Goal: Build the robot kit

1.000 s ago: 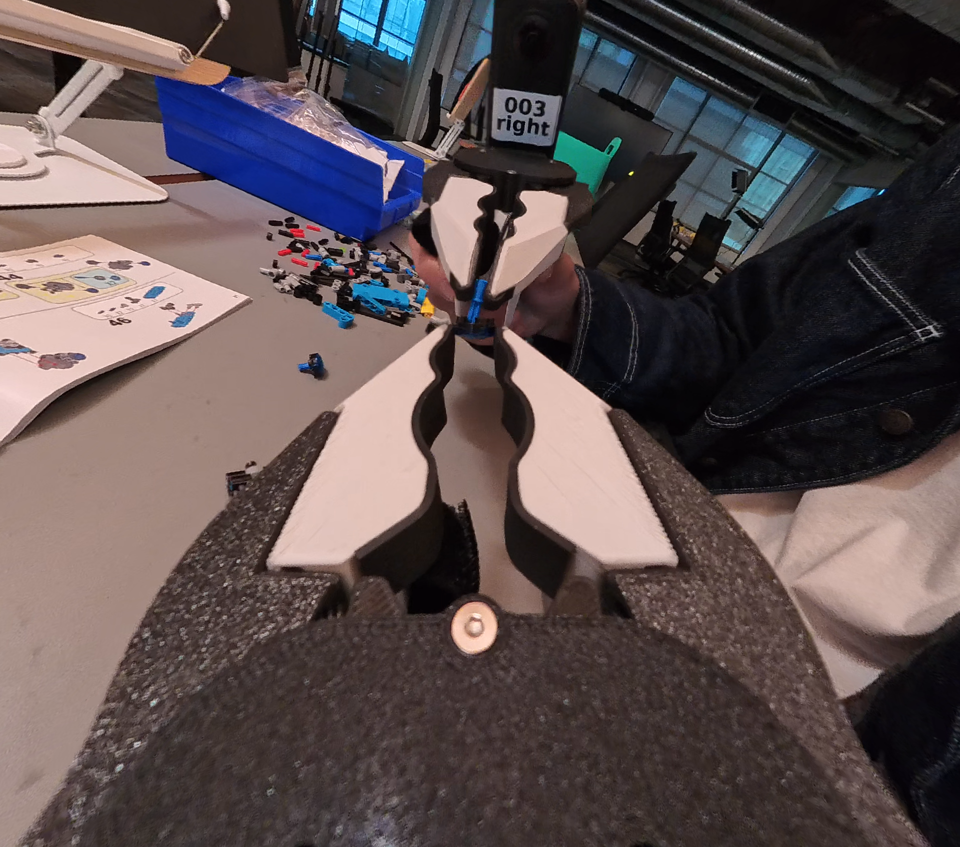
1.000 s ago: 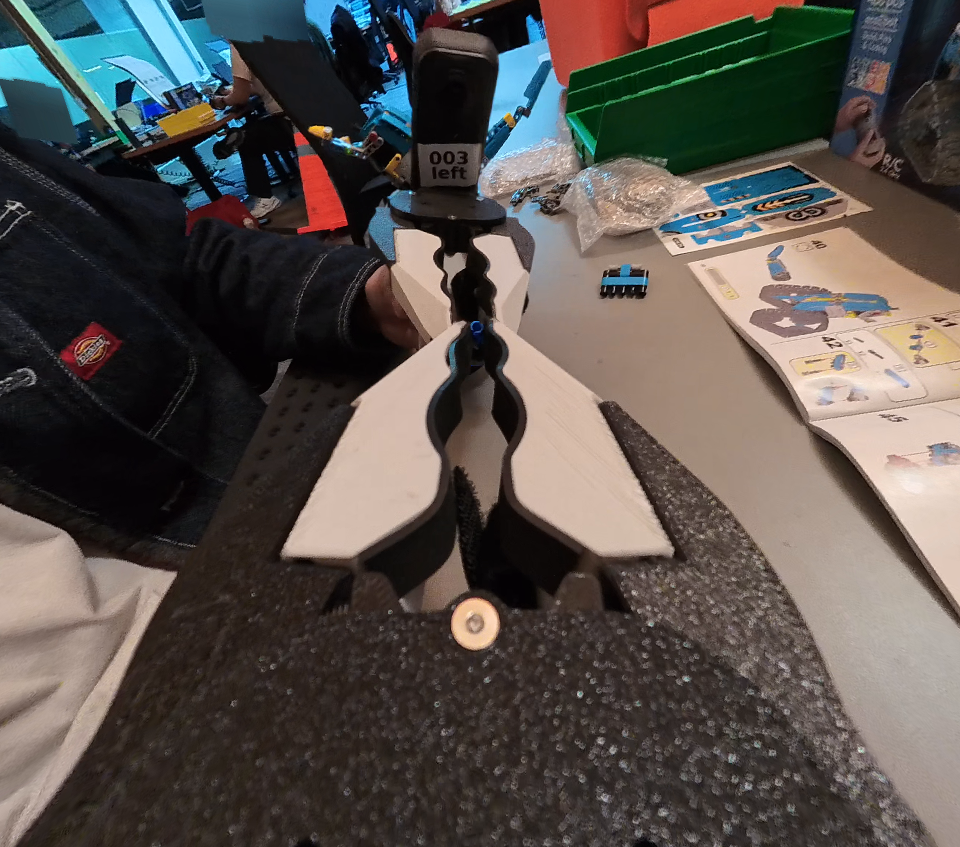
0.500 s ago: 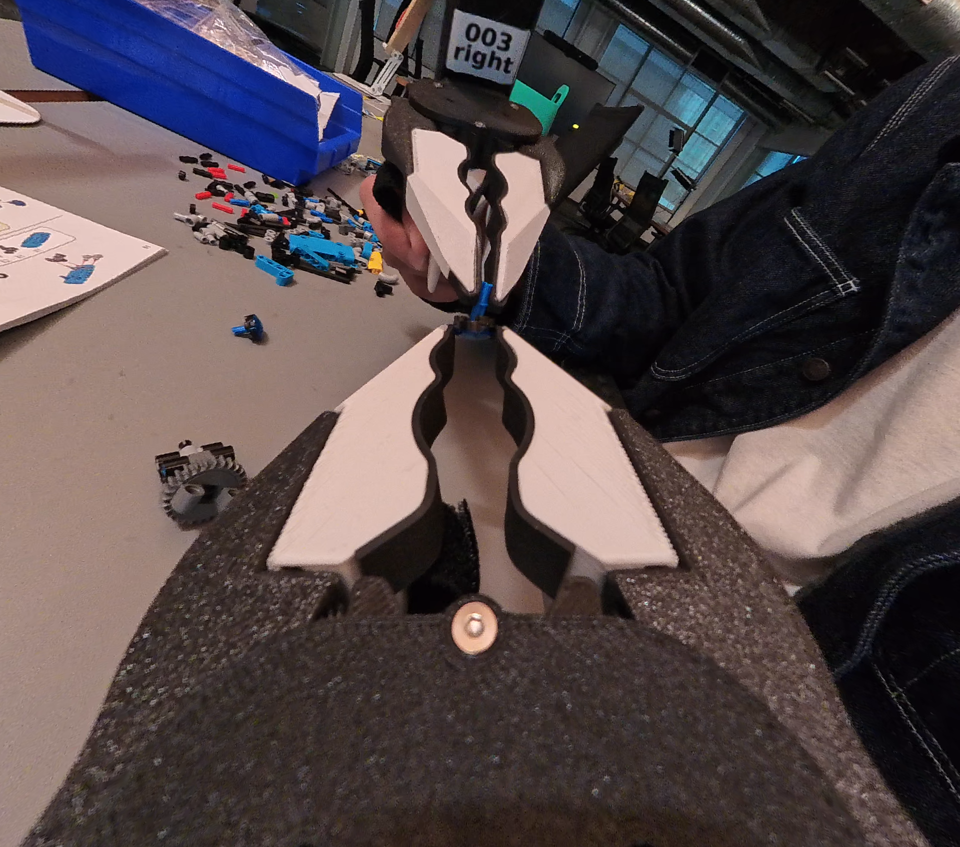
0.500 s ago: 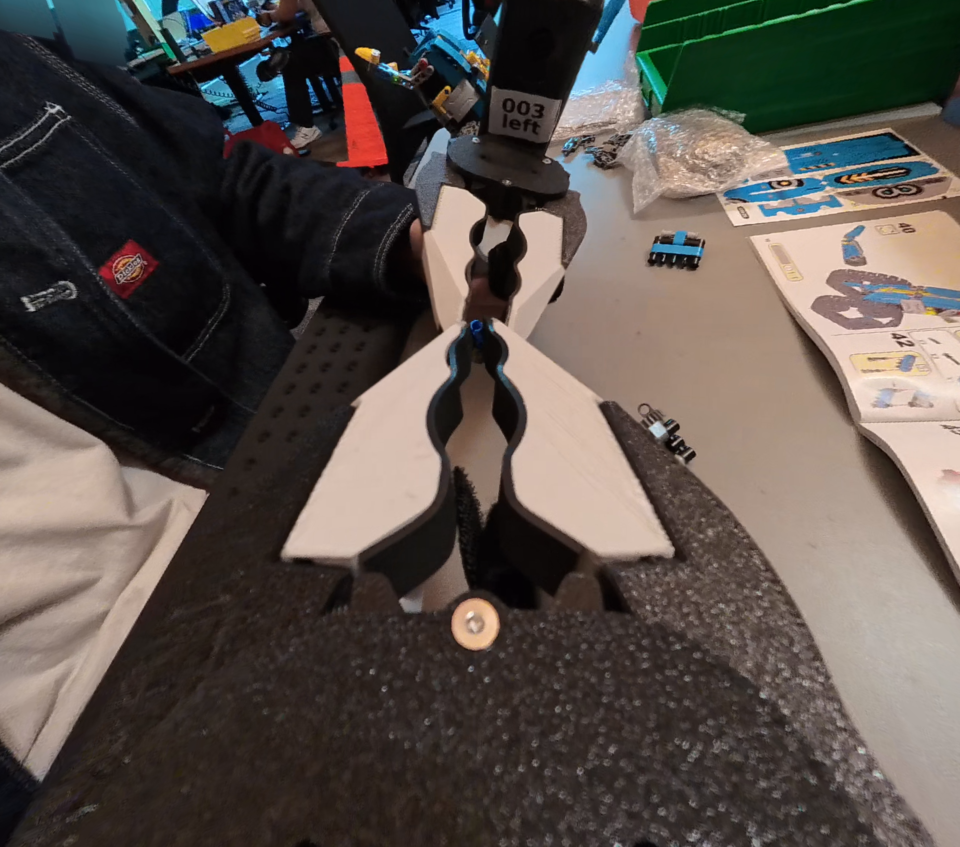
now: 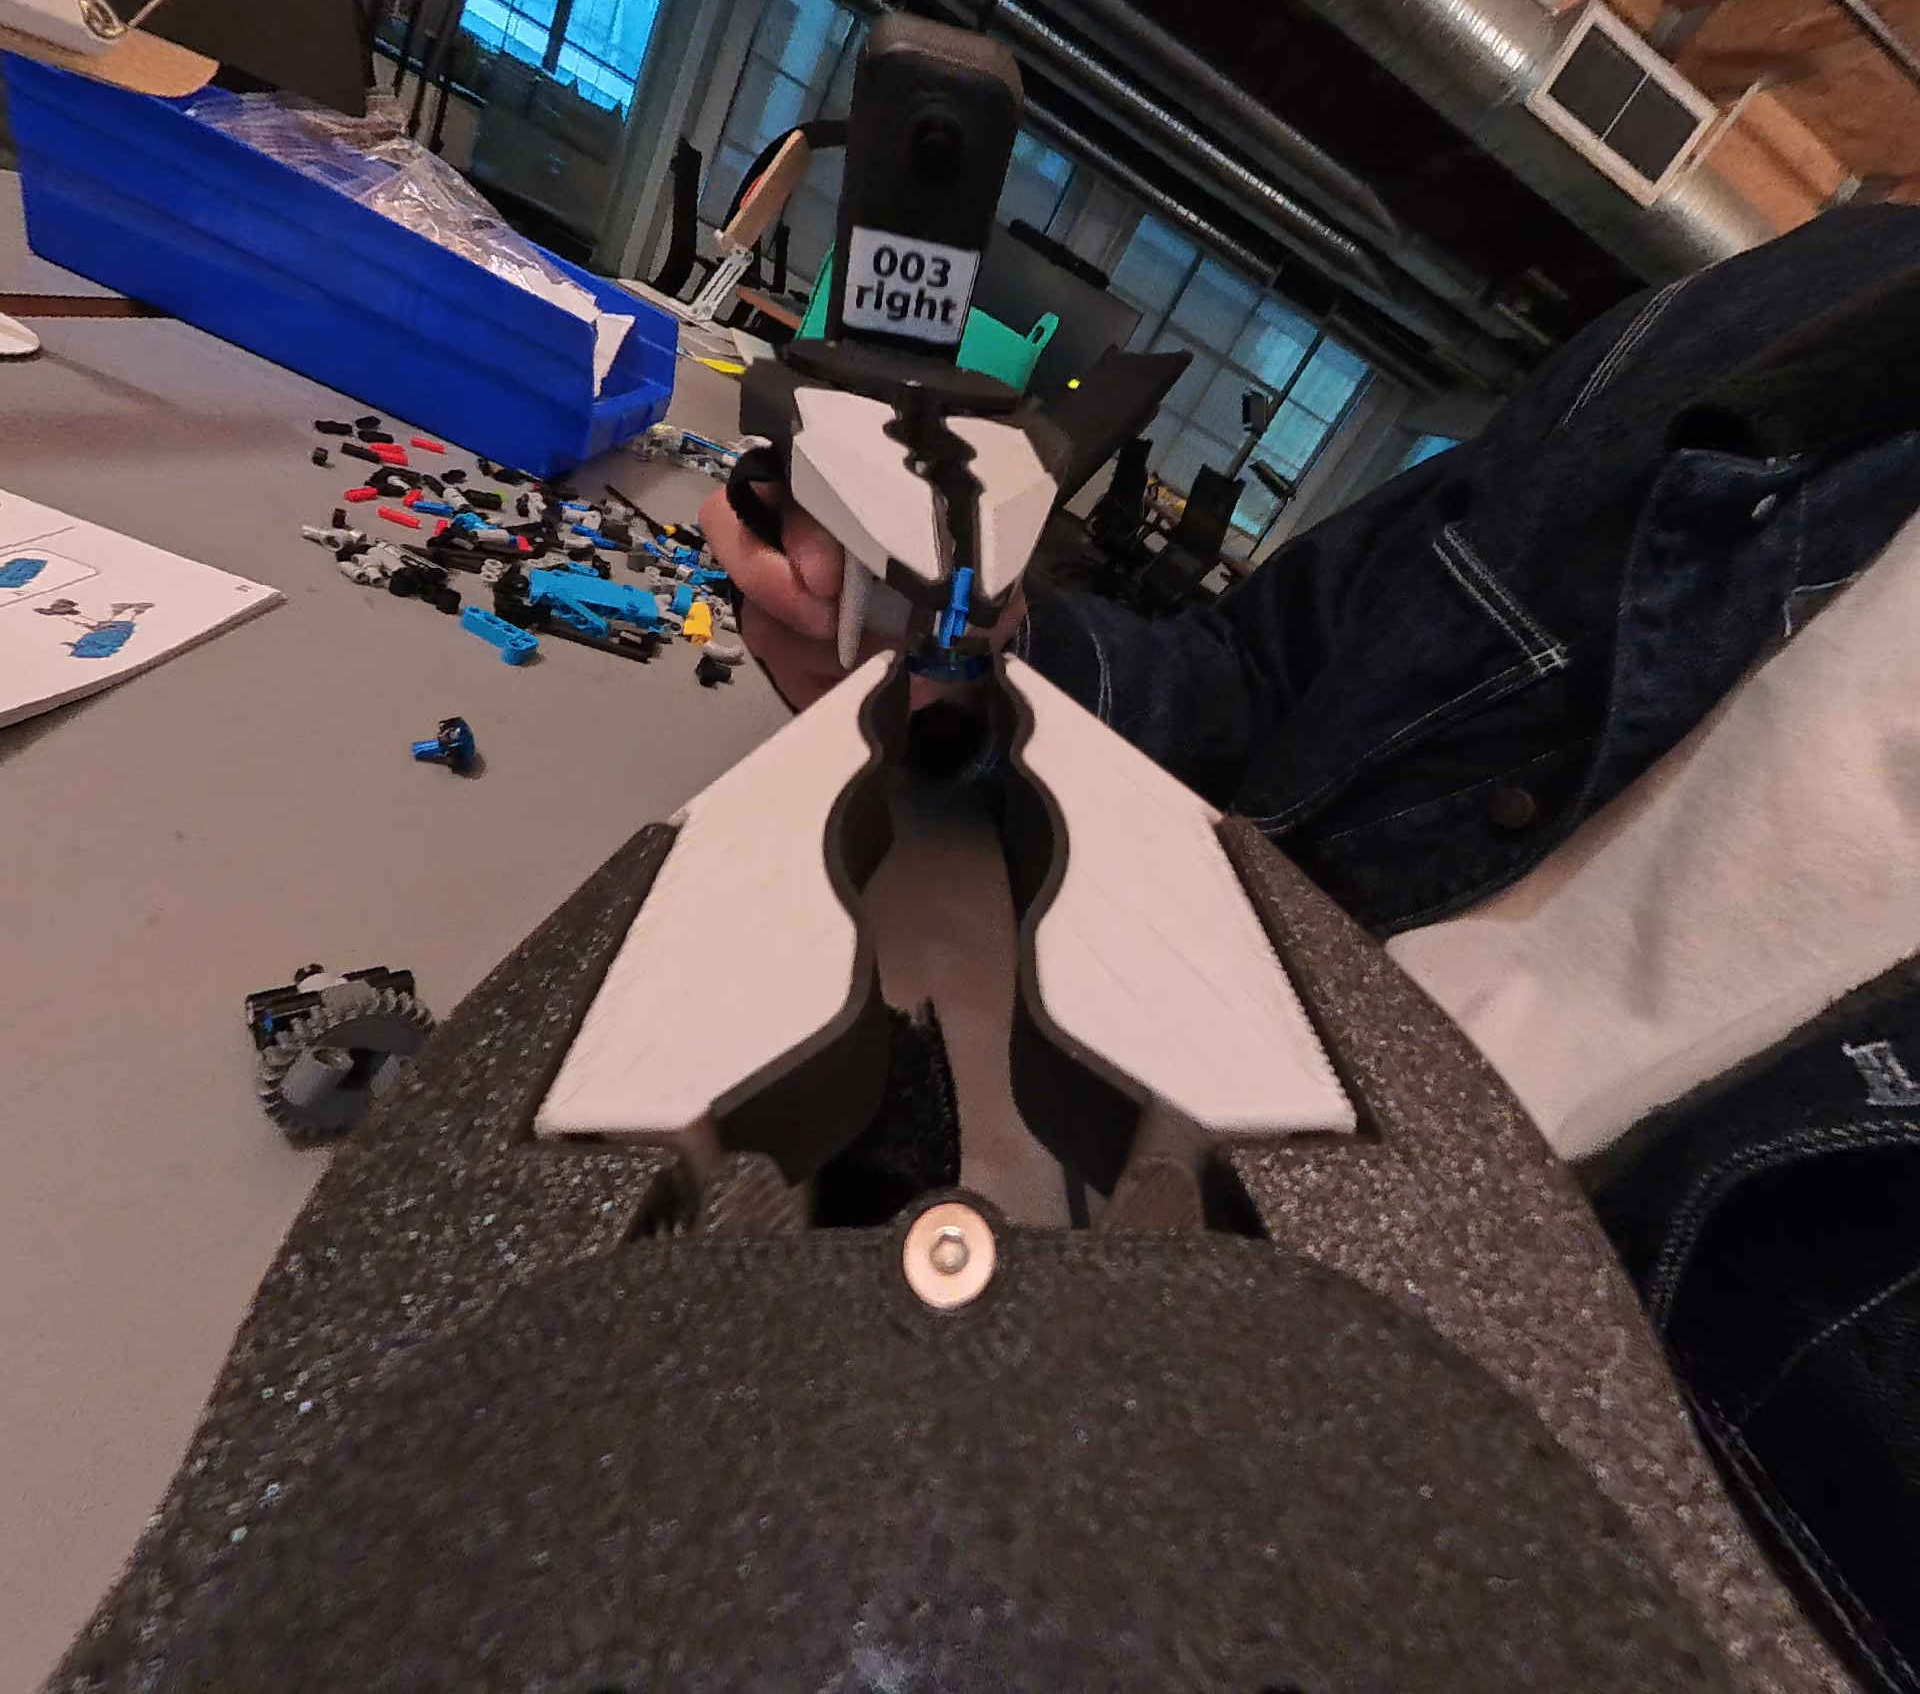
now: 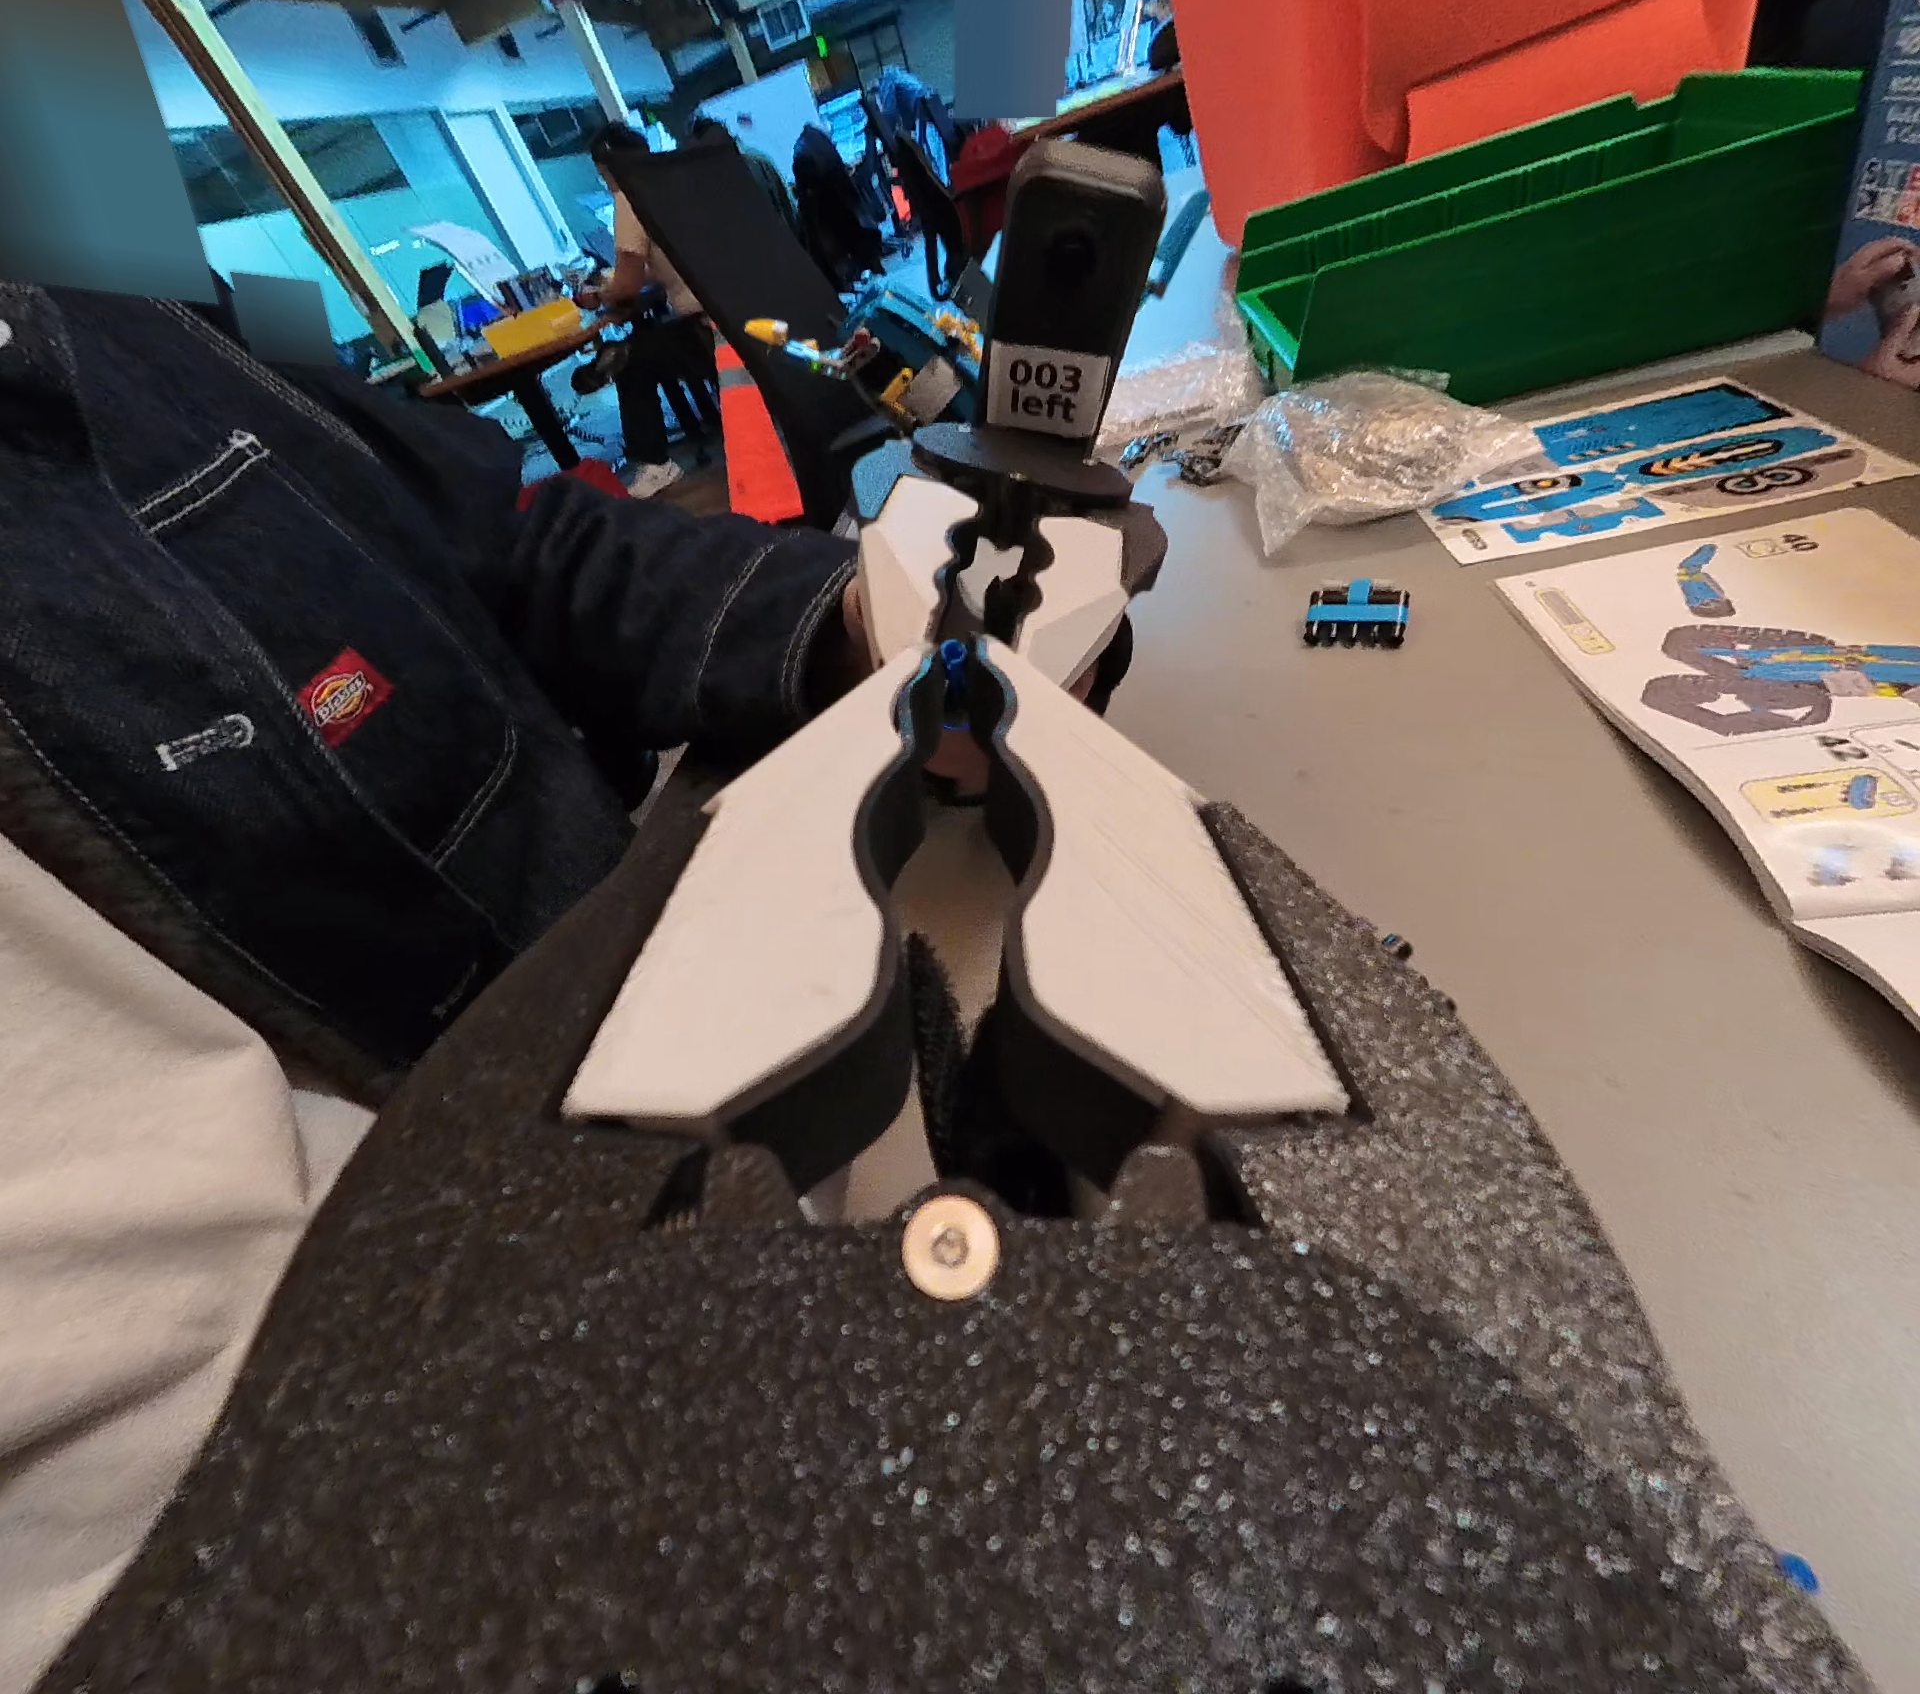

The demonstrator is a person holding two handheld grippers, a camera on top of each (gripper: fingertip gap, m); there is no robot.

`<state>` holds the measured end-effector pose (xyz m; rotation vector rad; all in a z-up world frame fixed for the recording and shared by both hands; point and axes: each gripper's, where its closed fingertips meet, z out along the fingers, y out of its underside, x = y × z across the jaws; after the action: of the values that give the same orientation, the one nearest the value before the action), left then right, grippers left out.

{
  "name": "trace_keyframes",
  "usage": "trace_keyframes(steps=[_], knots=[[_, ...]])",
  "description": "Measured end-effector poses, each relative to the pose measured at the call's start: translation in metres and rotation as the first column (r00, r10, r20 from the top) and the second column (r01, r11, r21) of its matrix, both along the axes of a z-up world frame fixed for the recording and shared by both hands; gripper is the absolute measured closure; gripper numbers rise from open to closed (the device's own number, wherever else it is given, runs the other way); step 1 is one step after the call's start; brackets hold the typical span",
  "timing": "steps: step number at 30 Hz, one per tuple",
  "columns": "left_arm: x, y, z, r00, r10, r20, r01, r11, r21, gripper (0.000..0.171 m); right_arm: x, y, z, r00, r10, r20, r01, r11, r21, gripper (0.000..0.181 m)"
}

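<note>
Both grippers have tilted slightly, tips still meeting above the table's near edge. Right gripper pinches blue pin; left gripper clamps small blue-black piece. Misalignment could pop the pin loose.

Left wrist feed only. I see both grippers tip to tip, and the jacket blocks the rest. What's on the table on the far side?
Observer: A green bin stands at the back of the table.
Operator: Loose parts there?
Observer: One small black-and-blue assembly lies alone, between the left gripper and an open instruction booklet.
Operator: How does the pin sit in right's tips?
Observer: The right gripper's own camera shows the blue pin lying along the groove between its fingertips, with its end poking out toward the small blue-and-black piece in the left gripper.
</note>
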<state>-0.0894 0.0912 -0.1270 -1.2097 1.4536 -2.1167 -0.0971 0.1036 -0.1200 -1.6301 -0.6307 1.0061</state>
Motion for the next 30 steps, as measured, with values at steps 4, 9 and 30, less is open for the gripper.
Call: trace_keyframes(steps=[4, 9, 30], knots=[[0.002, -0.002, -0.005, 1.0, -0.001, -0.022, 0.002, 1.0, 0.016, 0.159, 0.001, -0.002, -0.006, 0.999, 0.016, 0.041, -0.015, 1.0, -0.004, 0.178], [0.002, -0.003, -0.007, 1.0, -0.009, -0.028, 0.009, 1.0, 0.002, 0.159, 0.001, -0.003, -0.007, 0.999, 0.04, 0.012, -0.039, 0.998, -0.043, 0.177], [0.015, 0.031, -0.005, 0.991, -0.061, -0.118, -0.003, 0.875, -0.484, 0.157, 0.016, 0.027, -0.005, 0.7, -0.514, 0.495, 0.199, 0.807, 0.556, 0.147]])
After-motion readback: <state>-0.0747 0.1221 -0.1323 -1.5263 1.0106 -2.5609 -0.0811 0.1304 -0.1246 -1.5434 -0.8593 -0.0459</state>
